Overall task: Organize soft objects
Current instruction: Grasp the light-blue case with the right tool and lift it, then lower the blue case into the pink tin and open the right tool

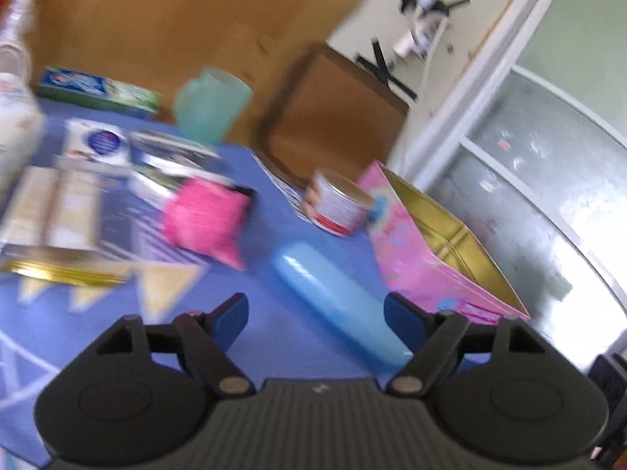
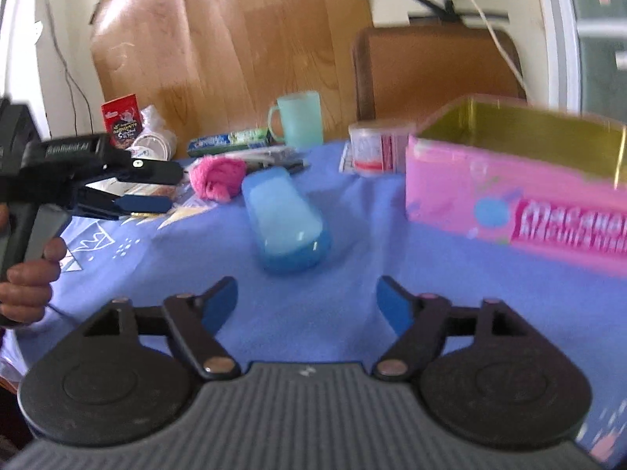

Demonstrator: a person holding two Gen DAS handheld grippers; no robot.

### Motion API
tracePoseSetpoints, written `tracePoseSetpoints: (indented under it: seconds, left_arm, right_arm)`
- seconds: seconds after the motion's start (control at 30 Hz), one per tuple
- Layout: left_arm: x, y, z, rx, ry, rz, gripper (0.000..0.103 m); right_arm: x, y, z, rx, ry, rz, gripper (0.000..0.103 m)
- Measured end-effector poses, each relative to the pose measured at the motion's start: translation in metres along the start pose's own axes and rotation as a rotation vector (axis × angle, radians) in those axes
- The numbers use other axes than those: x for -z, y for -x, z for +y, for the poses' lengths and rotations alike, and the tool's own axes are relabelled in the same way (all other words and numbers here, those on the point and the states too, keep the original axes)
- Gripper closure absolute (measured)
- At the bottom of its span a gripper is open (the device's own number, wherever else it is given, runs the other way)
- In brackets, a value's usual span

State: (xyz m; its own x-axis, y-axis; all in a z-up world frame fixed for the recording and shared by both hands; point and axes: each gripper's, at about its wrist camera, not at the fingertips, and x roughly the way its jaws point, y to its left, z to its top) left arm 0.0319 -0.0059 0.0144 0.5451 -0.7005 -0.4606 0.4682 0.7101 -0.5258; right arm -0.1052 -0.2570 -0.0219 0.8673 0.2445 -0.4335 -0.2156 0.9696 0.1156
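A pink ball of yarn (image 1: 203, 217) (image 2: 217, 176) lies on the blue tablecloth (image 1: 282, 337) (image 2: 352, 274). A pink tin box (image 1: 427, 250) (image 2: 509, 192) with a gold inside stands open at the right. A blue oblong case (image 1: 337, 301) (image 2: 284, 221) lies between them. My left gripper (image 1: 315, 313) is open and empty above the cloth, the case between its fingers' line of sight. It also shows in the right wrist view (image 2: 156, 192), held left of the yarn. My right gripper (image 2: 307, 301) is open and empty, just short of the case.
A mint green mug (image 1: 211, 103) (image 2: 298, 117), a toothpaste box (image 1: 98, 92) (image 2: 231, 141), a small tin can (image 1: 341, 205) (image 2: 372, 149), flat packets (image 1: 70, 203), a white bottle (image 1: 13, 90) and a red carton (image 2: 121, 117) crowd the table's far side. A wooden chair back (image 2: 439, 66) stands behind.
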Motion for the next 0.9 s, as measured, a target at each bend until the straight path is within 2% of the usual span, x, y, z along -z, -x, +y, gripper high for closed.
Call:
tracePoseSetpoints:
  seconds: [0.17, 0.2, 0.23, 0.27, 0.3, 0.37, 0.43, 0.6, 0.73, 0.83, 0.9]
  left_arm:
    - [-0.011, -0.041, -0.014, -0.024, 0.073, 0.105, 0.023]
    - [-0.012, -0.049, -0.014, -0.032, 0.089, 0.119, 0.026]
    - [-0.011, -0.056, -0.014, -0.034, 0.104, 0.133, 0.037]
    - [-0.011, -0.063, -0.014, -0.02, 0.114, 0.15, 0.046]
    - [-0.009, -0.069, -0.012, -0.016, 0.123, 0.168, 0.051]
    - [-0.007, -0.069, -0.015, 0.0, 0.139, 0.157, 0.053]
    - [-0.01, -0.063, -0.026, 0.023, 0.107, 0.134, 0.054]
    - [-0.037, -0.065, -0.089, 0.074, -0.097, 0.056, 0.054]
    - [-0.063, -0.097, -0.134, 0.149, -0.168, 0.051, 0.055]
    - [-0.07, -0.133, -0.161, 0.165, -0.217, 0.071, 0.055]
    - [-0.068, -0.152, -0.168, 0.147, -0.232, 0.085, 0.055]
  right_arm:
    - [-0.024, -0.036, -0.011, -0.052, 0.047, 0.022, 0.02]
    - [-0.026, -0.045, -0.01, -0.054, 0.061, 0.035, 0.021]
    - [-0.028, -0.056, -0.011, -0.064, 0.067, 0.055, 0.022]
    - [-0.03, -0.067, -0.013, -0.08, 0.064, 0.081, 0.041]
    - [-0.03, -0.078, -0.014, -0.103, 0.048, 0.113, 0.047]
    - [-0.026, -0.079, -0.008, -0.09, 0.038, 0.086, 0.048]
    - [-0.023, -0.068, -0.004, -0.068, 0.025, 0.043, 0.048]
    - [-0.028, -0.029, -0.01, 0.039, 0.04, -0.152, 0.048]
    - [-0.043, -0.009, -0.036, 0.163, 0.007, -0.274, 0.048]
    - [-0.052, -0.002, -0.065, 0.239, -0.047, -0.306, 0.048]
    - [-0.056, -0.007, -0.086, 0.262, -0.066, -0.301, 0.045]
